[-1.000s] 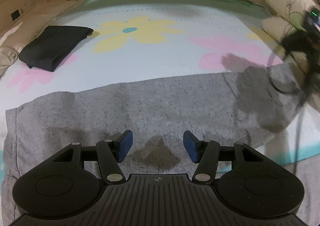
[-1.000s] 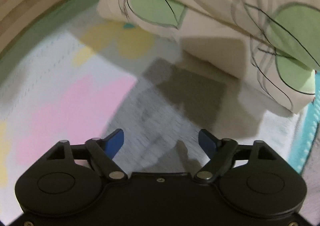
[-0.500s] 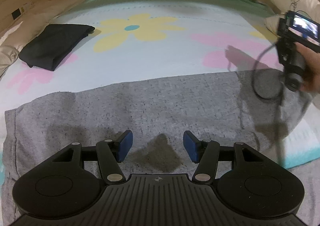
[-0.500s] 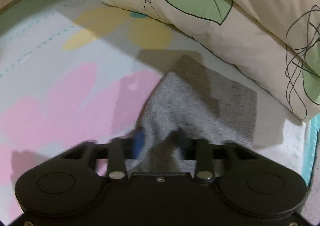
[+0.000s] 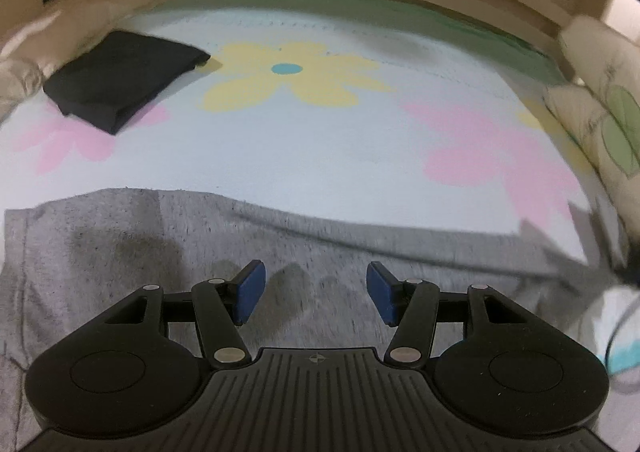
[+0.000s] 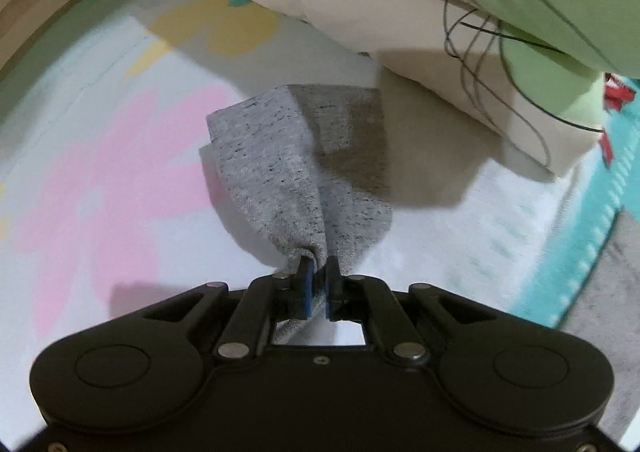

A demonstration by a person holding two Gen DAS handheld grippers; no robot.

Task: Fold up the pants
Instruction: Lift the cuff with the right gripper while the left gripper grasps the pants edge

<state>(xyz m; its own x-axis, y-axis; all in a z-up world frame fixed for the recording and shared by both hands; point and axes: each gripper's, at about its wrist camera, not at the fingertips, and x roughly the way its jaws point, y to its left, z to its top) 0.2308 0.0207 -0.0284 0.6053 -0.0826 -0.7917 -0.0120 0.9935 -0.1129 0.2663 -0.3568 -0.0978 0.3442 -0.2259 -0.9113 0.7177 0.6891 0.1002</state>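
Right gripper [image 6: 318,284] clamped tight on grey pants [image 6: 280,172] near pillow [image 6: 460,32]; left gripper [image 5: 314,288] spread wide above pants

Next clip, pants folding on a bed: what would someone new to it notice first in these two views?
Most striking is the right gripper, shut on a bunched end of the gray pants, lifted off the flowered sheet just before the leaf-print pillows. In the left view, the left gripper hangs open over the gray cloth, gripping nothing. A folded black garment lies at the far left of the bed.
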